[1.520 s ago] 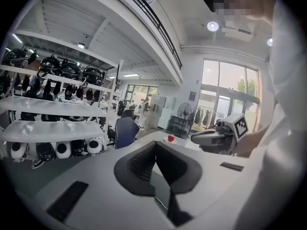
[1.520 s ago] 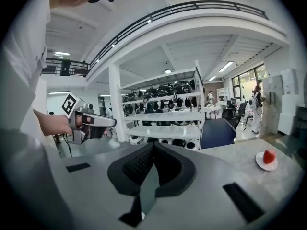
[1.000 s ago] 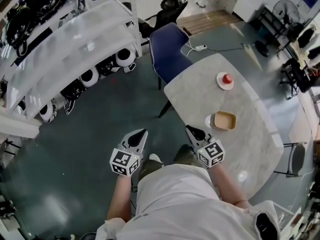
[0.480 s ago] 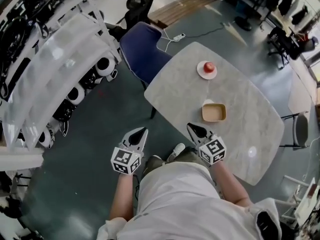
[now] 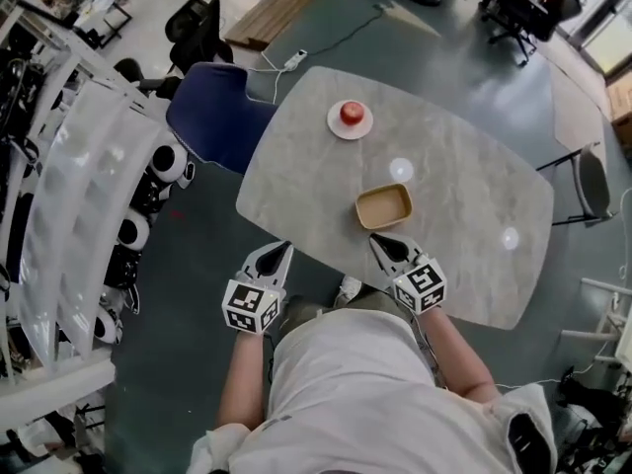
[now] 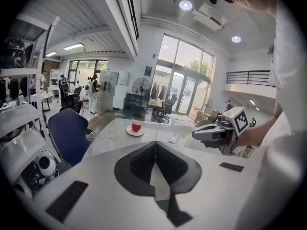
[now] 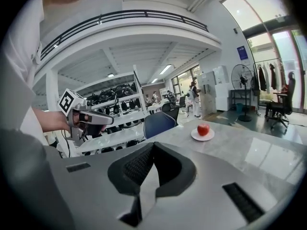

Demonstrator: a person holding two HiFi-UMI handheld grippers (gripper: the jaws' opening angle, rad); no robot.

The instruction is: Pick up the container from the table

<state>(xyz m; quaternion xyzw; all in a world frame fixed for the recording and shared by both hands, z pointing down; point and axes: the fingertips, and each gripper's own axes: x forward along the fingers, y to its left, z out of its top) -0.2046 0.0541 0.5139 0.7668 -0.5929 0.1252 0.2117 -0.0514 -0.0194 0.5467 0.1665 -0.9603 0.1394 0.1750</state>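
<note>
**Head view:** the left claw (image 5: 279, 253) and the right claw (image 5: 382, 246) are held side by side in front of the person's white shirt (image 5: 336, 393). Each has its marker cube toward the body. The tan, shallow, square container (image 5: 383, 206) lies on the pale marble surface (image 5: 464, 186). It is just ahead of the right claw's tip, and ahead and to the right of the left claw. Neither claw touches it. The right claw's tip is over the near edge of the surface, while the left claw hangs over the dark floor (image 5: 188, 363) beside that edge. Beyond the container, a red apple (image 5: 352, 114) sits on a white plate (image 5: 338, 128). A blue chair (image 5: 212, 117) stands ahead and to the left of the left claw.

**Left gripper view:** this claw's jaws are pressed together with nothing between them. The right claw shows to its right, the apple on its plate ahead and slightly left, and the chair to the left.

**Right gripper view:** these jaws also meet, with nothing between them. The left claw shows to its left, the apple on its plate ahead to the right, and the chair straight ahead.
</note>
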